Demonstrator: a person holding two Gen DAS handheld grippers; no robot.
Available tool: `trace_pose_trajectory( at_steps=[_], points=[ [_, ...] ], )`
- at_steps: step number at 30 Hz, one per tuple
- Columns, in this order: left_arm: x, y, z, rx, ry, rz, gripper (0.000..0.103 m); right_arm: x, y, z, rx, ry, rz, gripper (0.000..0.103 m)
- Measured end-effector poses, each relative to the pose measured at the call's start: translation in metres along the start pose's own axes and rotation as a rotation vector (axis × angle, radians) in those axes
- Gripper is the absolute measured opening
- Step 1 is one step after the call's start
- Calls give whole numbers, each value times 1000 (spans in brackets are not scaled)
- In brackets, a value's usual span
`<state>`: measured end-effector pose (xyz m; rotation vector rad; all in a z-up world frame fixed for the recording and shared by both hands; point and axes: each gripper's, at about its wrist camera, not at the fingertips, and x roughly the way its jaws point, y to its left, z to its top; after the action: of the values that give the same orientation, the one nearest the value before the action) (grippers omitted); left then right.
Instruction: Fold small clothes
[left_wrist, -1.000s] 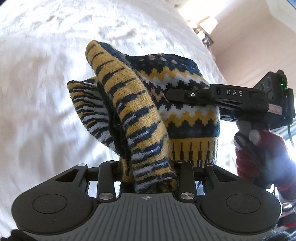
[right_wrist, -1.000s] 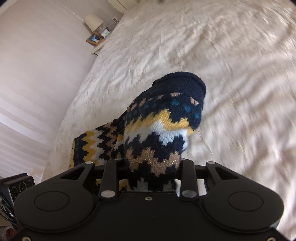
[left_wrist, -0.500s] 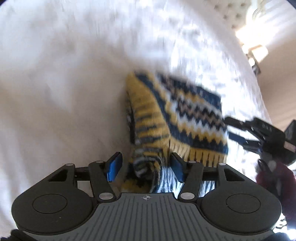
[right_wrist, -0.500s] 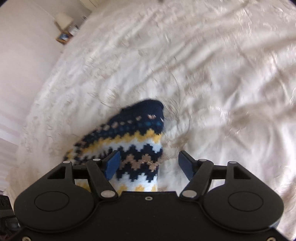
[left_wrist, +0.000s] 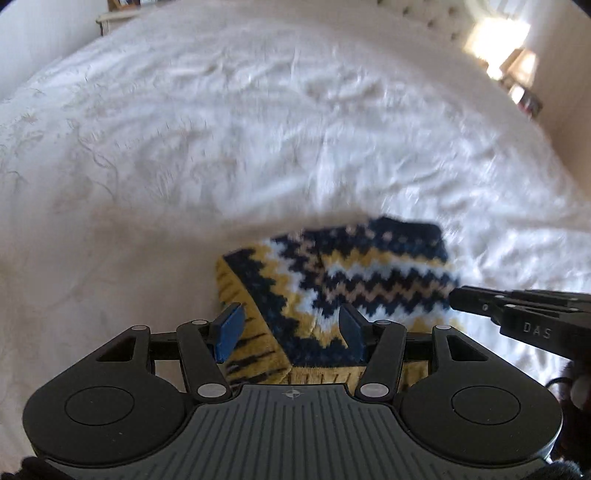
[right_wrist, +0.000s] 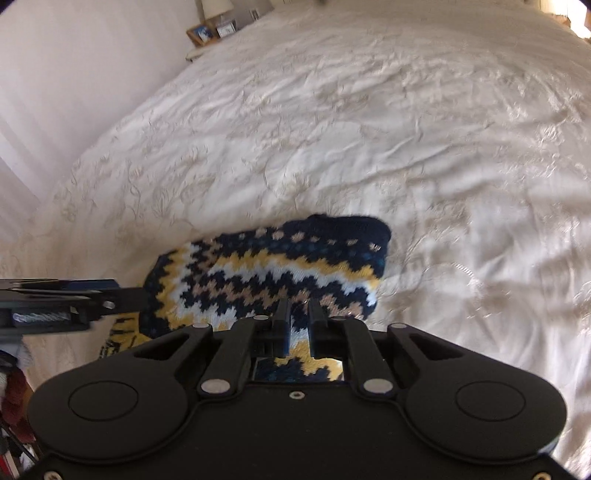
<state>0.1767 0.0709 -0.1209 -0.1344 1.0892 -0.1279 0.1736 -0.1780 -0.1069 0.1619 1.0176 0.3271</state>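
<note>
A small knitted garment (left_wrist: 351, 273) in navy, yellow and white zigzags lies folded on the white bed. It also shows in the right wrist view (right_wrist: 280, 273). My left gripper (left_wrist: 291, 326) is open, its blue pads on either side of the garment's near edge, holding nothing. My right gripper (right_wrist: 297, 317) has its jaws close together over the garment's near edge, with only a narrow gap between them. Each gripper shows in the other's view, the right one at the right edge (left_wrist: 517, 306), the left one at the left edge (right_wrist: 70, 295).
The white embroidered bedspread (left_wrist: 221, 129) fills most of both views. A bedside table with a lamp and picture frames (right_wrist: 214, 26) stands at the far wall. A bright window area (left_wrist: 502, 40) is at the upper right of the left wrist view.
The garment was held up in both grippers; now it lies folded on the bed. My left gripper opened and let go. My right gripper opened, then closed its jaws again.
</note>
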Motion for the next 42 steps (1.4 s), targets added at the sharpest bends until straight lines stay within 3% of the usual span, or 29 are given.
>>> trace_pose_trajectory(
  at_steps=[3, 8, 11, 16, 18, 23, 28, 33, 35, 42],
  points=[
    [20, 1, -5, 37, 72, 33, 55, 17, -2, -4, -5, 53, -27, 19],
    [46, 9, -9, 88, 129, 51, 62, 39, -7, -6, 3, 125, -60, 10],
    [51, 15, -7, 82, 139, 49, 73, 45, -9, -4, 9, 135, -74, 7],
    [52, 26, -7, 40, 160, 14, 77, 37, -7, -3, 24, 114, -82, 9],
    [49, 24, -5, 58, 153, 18, 77, 31, -4, -4, 22, 92, -89, 14],
    [28, 20, -1, 81, 110, 27, 75, 3, 8, -8, 10, 11, -102, 43],
    [-3, 13, -14, 148, 29, 45, 76, -23, 25, -24, -22, -31, -105, 57],
    [0, 20, -42, 167, 99, 49, 76, -24, 39, -56, -38, 27, -134, 63],
    [-3, 26, -49, 136, 123, 26, 77, -27, 41, -67, -15, 41, -133, 71],
    [-27, 25, -57, 143, 94, 23, 78, -53, 56, -87, 43, -3, -162, 88]
  ],
)
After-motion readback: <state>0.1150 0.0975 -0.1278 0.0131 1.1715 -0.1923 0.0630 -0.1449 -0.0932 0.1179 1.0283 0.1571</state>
